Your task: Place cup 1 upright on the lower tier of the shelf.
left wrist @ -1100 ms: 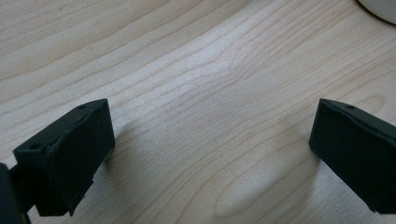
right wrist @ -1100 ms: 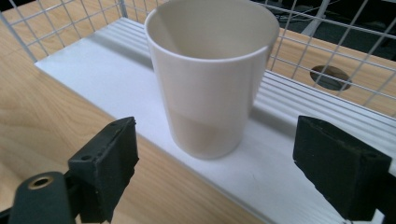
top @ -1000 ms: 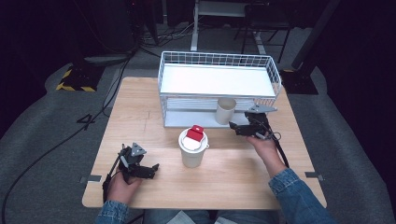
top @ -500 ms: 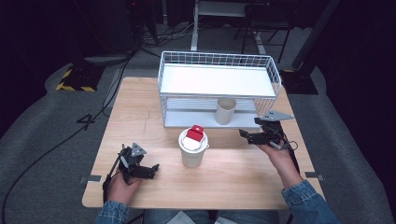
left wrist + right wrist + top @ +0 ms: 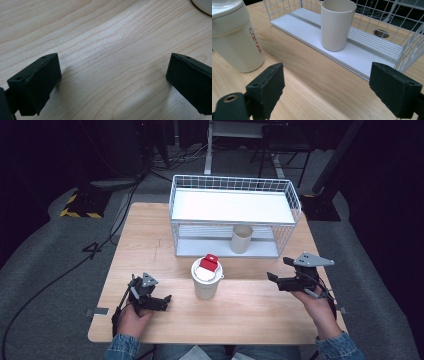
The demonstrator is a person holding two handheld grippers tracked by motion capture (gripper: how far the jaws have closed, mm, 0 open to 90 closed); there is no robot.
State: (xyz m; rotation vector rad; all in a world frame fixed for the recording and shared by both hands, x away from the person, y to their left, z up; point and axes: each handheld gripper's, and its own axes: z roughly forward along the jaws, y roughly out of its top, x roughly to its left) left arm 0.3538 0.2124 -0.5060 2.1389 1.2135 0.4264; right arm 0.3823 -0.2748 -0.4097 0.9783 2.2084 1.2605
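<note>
Cup (image 5: 241, 238) on shelf, right gripper (image 5: 272, 279) level, open

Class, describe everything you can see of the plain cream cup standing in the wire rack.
The cream cup is a plain, handleless tumbler, smooth and matte, perhaps plastic or ceramic, tapering slightly toward its base. It stands upright and open-topped on the lower white shelf of the wire rack, right of that shelf's middle in the high view. Nothing but the shelf touches it. Its inside cannot be seen.

one overhead, two close claw views
</note>
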